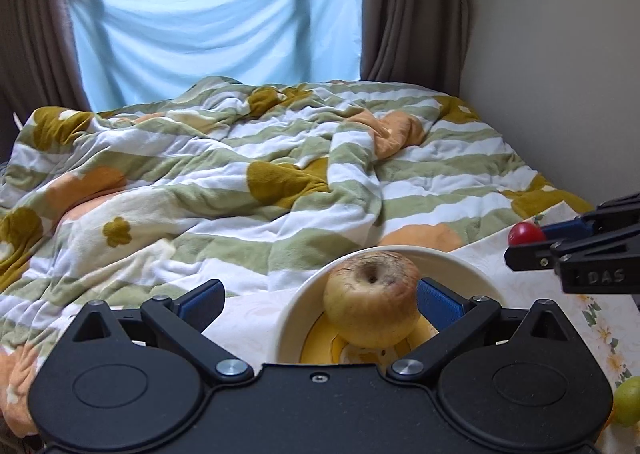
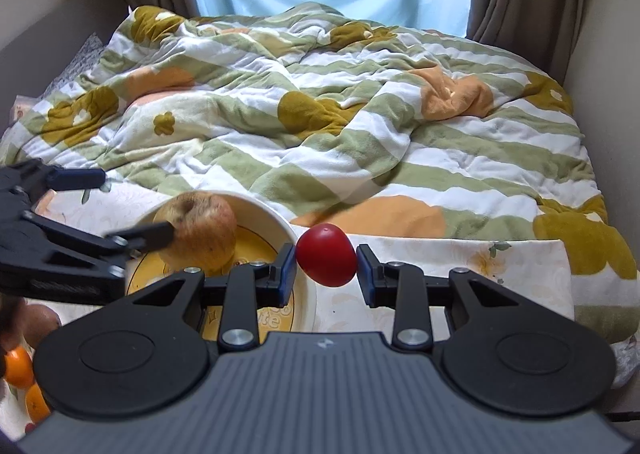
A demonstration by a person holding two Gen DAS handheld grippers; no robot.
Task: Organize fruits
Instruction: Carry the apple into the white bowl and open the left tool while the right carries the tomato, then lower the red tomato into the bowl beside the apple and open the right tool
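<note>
A: Left jaws?
B: My left gripper (image 1: 318, 300) is spread wide, released. The yellowish apple (image 1: 372, 300) sits in the cream bowl (image 1: 476, 278), on its yellow inside. In my left view it lies nearer my right-hand finger than the other; contact there I can't tell.

A: Right?
B: My right gripper (image 2: 326, 264) is clenched on a red fruit (image 2: 326, 256), maybe a tomato; both blue pads press it. It hangs just right of the bowl's rim, over the floral cloth (image 2: 500, 266).

A: Other fruit?
B: Green one (image 1: 628, 400) at the near right edge of my left view. Orange ones (image 2: 18, 368) near left in my right view, partly hidden.

A: Background?
B: Striped flowered blanket (image 1: 224, 174) on the far side, blue sheet (image 1: 216, 26) over the window.
</note>
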